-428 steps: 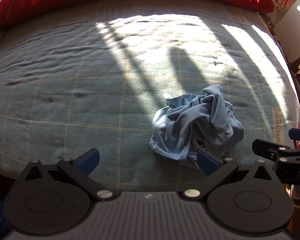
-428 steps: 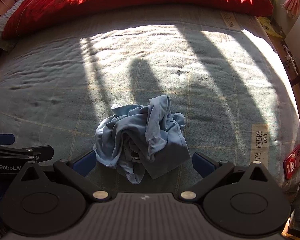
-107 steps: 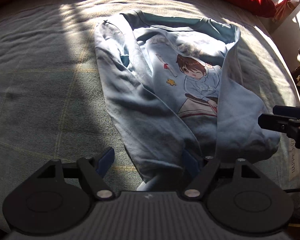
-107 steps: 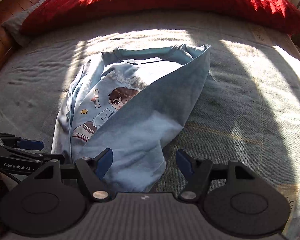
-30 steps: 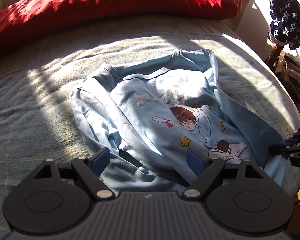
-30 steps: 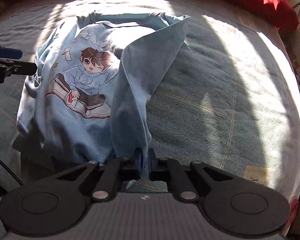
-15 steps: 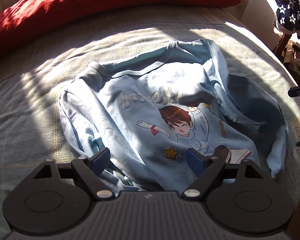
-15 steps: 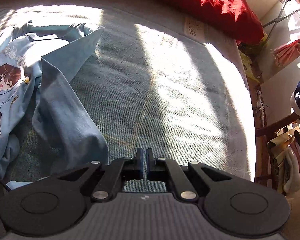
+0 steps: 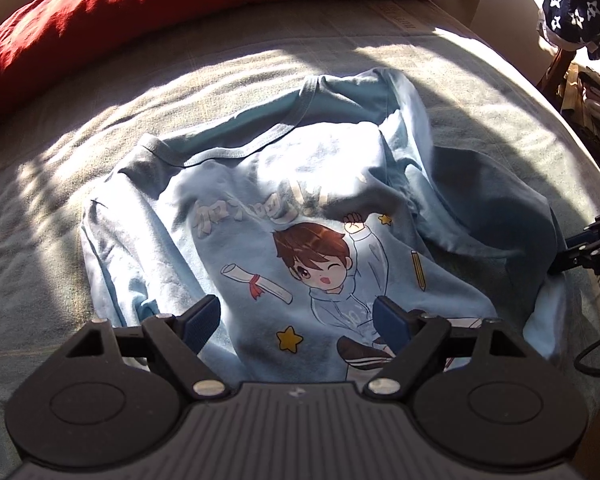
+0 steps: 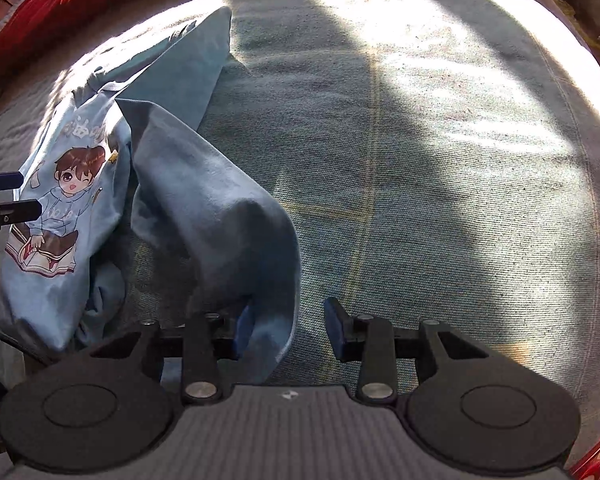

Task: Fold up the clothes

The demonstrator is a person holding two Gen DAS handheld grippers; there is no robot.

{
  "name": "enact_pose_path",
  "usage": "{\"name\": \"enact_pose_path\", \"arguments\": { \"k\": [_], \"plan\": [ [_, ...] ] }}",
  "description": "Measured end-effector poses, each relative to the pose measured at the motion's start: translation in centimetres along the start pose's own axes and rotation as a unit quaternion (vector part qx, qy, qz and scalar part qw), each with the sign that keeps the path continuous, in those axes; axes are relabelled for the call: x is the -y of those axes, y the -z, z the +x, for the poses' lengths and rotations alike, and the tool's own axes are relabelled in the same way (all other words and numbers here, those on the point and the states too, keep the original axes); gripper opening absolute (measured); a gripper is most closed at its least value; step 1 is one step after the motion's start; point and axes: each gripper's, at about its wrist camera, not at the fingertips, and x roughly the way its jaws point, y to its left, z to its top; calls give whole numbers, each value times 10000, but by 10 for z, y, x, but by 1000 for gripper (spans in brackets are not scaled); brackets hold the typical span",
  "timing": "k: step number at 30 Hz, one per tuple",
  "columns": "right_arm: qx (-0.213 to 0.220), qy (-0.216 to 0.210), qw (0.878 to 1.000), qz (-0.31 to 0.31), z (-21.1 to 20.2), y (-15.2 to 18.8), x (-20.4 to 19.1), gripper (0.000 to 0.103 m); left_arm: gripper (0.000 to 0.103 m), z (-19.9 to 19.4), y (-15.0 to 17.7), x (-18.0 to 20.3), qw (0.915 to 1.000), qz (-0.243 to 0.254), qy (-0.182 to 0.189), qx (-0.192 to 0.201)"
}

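ok so the big change: a second ago the right gripper (image 10: pixel 288 326) was clamped shut on the flap of the light blue shirt (image 9: pixel 300 240) that lay folded over its front. it dragged that flap out sideways, and now its jaws are opening, with the cloth draped loose between them and nothing pinched anymore.

the shirt now lies print-up near the middle of the grey-green blanket (image 10: pixel 420 160), collar toward the red pillow (image 9: pixel 180 12). the cartoon kid is fully uncovered, which it wasn't a few seconds back.

the left gripper (image 9: pixel 296 320) hangs over the bottom of the print, jaws spread wide, holding nothing, same as a second ago.

my read: this is still the spreading-out stage. the right side is rumpled and lifted in a ridge, so it probably needs another tug flat before any actual fold starts.
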Motion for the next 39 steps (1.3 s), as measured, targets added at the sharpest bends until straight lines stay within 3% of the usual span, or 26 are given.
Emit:
{"name": "enact_pose_path", "arguments": {
  "k": [1,2,5,10,16,21,25,30,32,35,39],
  "plan": [
    [-17,-99,9999,6,1,0,0,3,83,1,0,1,10000,14,1,-15],
    [-3,-46,10000,-89,-1,0,-3,1,83,1,-1,3,10000,26,-1,-26],
    [78,156,9995,-255,-8,-7,-5,0,83,2,-2,6,10000,35,-17,-37],
    [245,921,9946,-406,-27,-26,19,0,83,1,-5,9,10000,-33,-27,20],
    [252,1881,9800,-605,-40,-51,58,0,83,-2,-5,12,9999,77,-129,51],
    [54,2495,9675,-420,-34,-68,104,1,83,-4,-4,12,9998,93,-154,56],
    [140,2391,9709,-71,-35,-73,112,6,83,-5,-5,12,9997,140,-176,68],
    [332,2142,9762,11,-44,-66,90,27,83,-6,-7,11,9997,122,-178,119],
    [382,2079,9773,172,-48,-57,87,31,83,-6,-7,11,9997,108,-171,132],
    [378,1972,9777,607,-53,-37,88,42,83,-6,-7,10,9998,98,-160,116],
    [310,1579,9760,1465,-49,-4,101,46,83,-3,-7,12,9998,116,-115,64]
  ]
}}
